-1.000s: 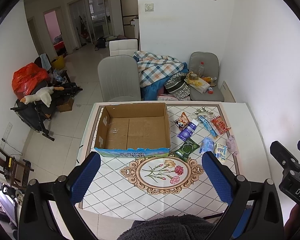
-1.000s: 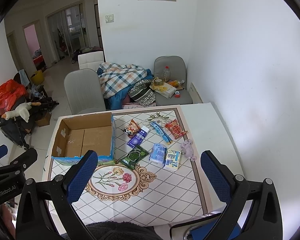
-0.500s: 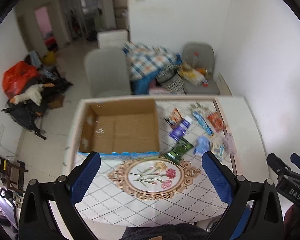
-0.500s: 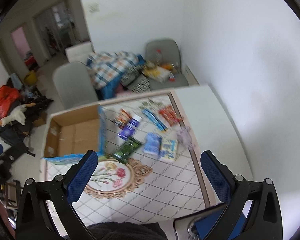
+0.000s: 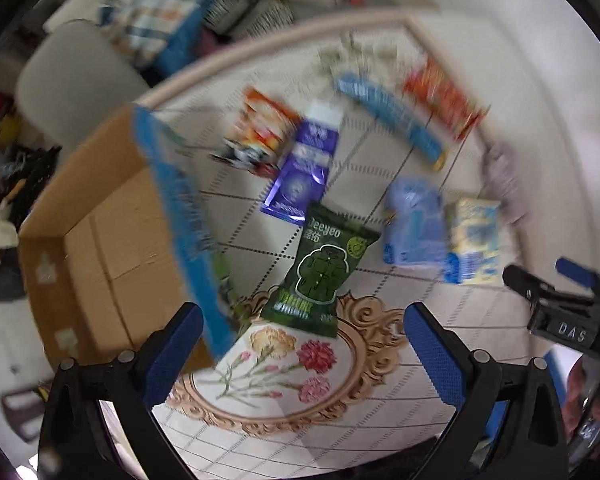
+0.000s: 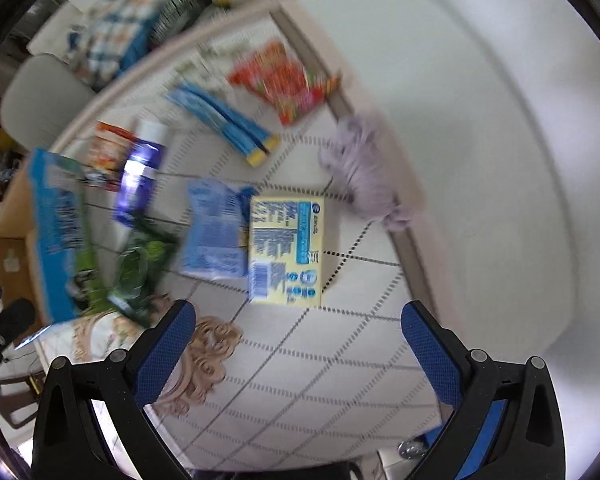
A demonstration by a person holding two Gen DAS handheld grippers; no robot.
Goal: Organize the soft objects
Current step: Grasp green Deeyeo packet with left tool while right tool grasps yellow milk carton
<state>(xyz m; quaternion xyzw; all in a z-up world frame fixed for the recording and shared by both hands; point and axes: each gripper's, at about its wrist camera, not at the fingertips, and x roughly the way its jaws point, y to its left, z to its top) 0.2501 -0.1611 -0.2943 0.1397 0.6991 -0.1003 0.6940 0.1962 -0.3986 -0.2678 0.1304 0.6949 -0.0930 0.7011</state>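
Several soft packets lie on the patterned table. A green packet [image 5: 324, 270] lies just ahead of my open, empty left gripper [image 5: 304, 356]. A yellow tissue pack [image 6: 287, 249] lies just ahead of my open, empty right gripper [image 6: 298, 354], with a light blue pack [image 6: 216, 234] at its left and a lilac soft toy [image 6: 364, 172] at its right. The open cardboard box [image 5: 104, 240] stands at the left. A purple pouch [image 5: 304, 172], a blue strip packet [image 5: 392, 116] and a red packet [image 5: 440, 96] lie farther back. The right gripper shows in the left wrist view [image 5: 568, 292].
The table [image 6: 480, 160] has a bare white part at the right, by the wall. A grey chair [image 5: 72, 80] stands behind the table, with a heap of bedding [image 5: 160, 28] beyond it. Both views are motion-blurred.
Both grippers have dropped and moved forward, close over the table. The packets now fill the views. Both stay open.
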